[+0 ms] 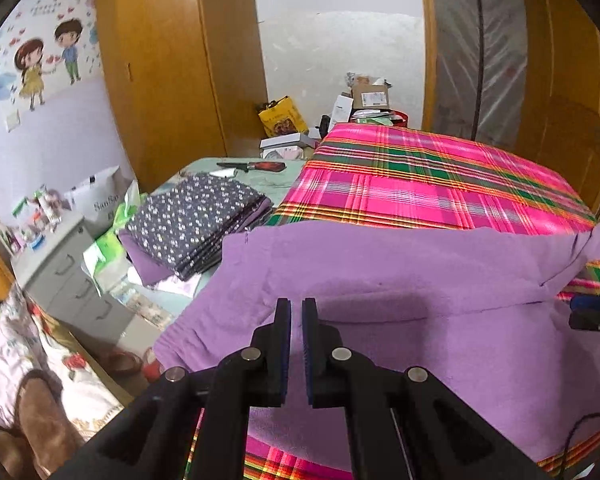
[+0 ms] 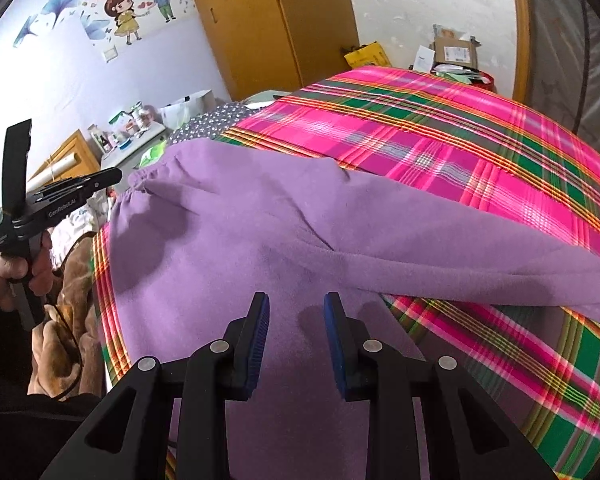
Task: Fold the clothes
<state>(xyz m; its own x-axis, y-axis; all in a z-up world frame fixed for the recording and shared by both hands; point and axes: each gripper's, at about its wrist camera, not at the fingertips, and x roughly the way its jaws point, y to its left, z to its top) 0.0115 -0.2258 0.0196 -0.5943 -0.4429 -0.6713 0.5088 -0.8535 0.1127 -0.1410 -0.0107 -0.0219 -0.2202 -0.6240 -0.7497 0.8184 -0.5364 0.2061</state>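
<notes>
1. Far left of the right wrist view: a hand [image 2: 16, 272] holds the left gripper [image 2: 118, 176] above the bed's edge, clear of the cloth.
2. In its own view the left gripper [image 1: 296, 304] has its fingers nearly pressed together with a narrow slit between them, pinching nothing.
3. The purple garment [image 1: 380, 280] lies across the lower middle of both views on the pink plaid bedspread [image 1: 420, 176]. It is soft, fleecy and creased, with a gathered waistband [image 2: 148, 178] at its left end.
4. Right gripper [image 2: 297, 300]: fingers spread, empty, hovering over the purple garment [image 2: 260, 240].
5. Upper left, left wrist view: a folded dotted cloth stack [image 1: 196, 220].
</notes>
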